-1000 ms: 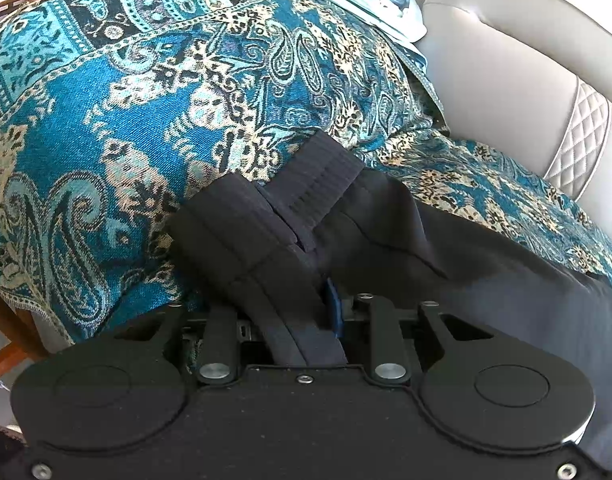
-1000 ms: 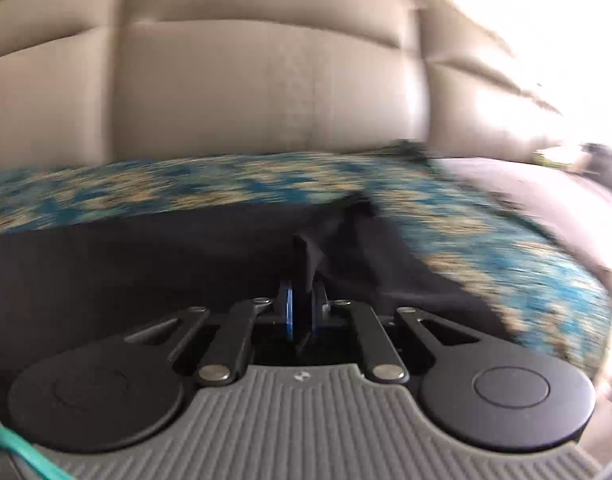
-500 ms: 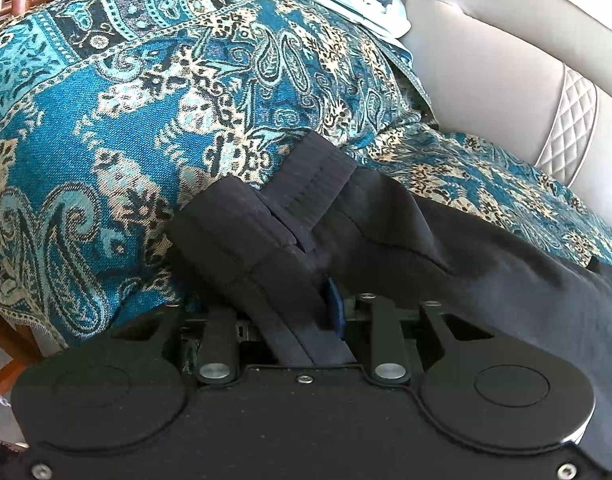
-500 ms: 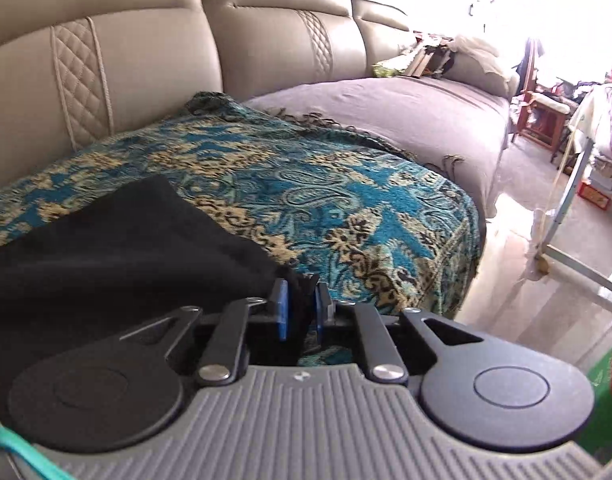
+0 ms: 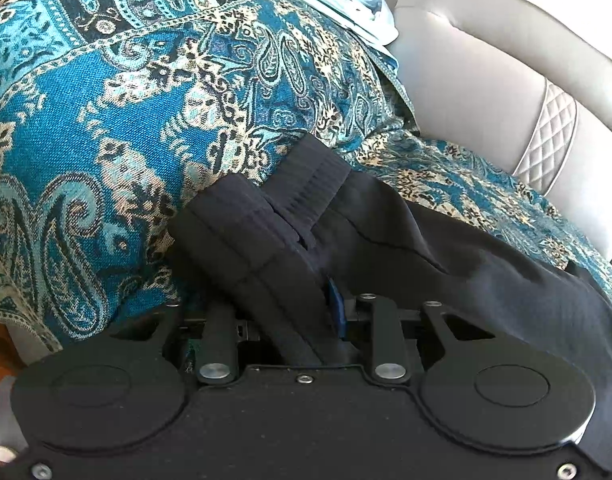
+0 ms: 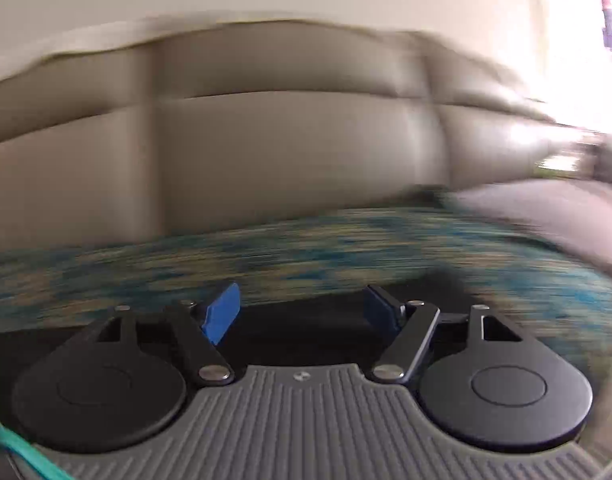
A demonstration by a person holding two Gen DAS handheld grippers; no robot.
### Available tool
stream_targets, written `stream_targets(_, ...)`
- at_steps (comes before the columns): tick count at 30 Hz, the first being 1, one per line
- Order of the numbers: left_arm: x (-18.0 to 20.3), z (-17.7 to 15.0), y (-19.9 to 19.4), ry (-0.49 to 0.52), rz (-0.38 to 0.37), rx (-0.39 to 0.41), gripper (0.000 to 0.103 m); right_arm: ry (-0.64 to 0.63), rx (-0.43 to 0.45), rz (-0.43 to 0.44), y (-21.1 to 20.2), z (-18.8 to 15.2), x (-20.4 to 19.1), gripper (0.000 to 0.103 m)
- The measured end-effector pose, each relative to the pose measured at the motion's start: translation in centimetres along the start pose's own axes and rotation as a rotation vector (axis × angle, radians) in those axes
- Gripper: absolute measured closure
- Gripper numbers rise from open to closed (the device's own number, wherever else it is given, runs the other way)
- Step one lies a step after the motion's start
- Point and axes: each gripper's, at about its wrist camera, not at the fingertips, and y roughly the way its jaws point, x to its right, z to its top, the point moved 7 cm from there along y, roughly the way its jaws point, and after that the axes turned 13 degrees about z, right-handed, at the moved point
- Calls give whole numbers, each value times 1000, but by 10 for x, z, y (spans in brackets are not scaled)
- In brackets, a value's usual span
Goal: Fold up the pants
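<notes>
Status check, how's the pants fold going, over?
Left gripper clamped on black pants waistband. Right gripper opening, nothing between its jaws. Nothing blocking on patterned throw.

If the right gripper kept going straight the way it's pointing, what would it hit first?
Probably the blue patterned throw on the seat, with the beige leather sofa back behind it. The right gripper is opening, nothing between its jaws; blur leaves depth unclear.

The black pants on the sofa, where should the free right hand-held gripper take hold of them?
Probably the far leg end of the black pants, approached from the right. The left hand-held gripper already clamps the thick waistband, and the legs lie flat and thin there.
</notes>
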Motion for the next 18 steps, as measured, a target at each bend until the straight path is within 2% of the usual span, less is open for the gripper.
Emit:
stream_targets(3,-2,-1,-2,-5,-4,9,76,-46,-100,265,26,-16,-102,22)
stream_targets(4,-4,-2,-4,-16,-9,15,80,-59,-137,342,34,-22,-135,22)
stream_targets(7,-8,-4,-10,-17,-22,28,87,-101,-210,487,53,-34,-216,22)
stream_targets(11,-12,-10,-19,11,-19,44,89,-161,-277,544,75,-39,-295,22)
stream_targets(15,-18,-16,-24,22,-25,39,89,-201,-346,549,91,-42,-328,16)
stream_targets(18,-21,-17,-25,18,-37,35,89,-210,-410,572,104,-51,-339,16)
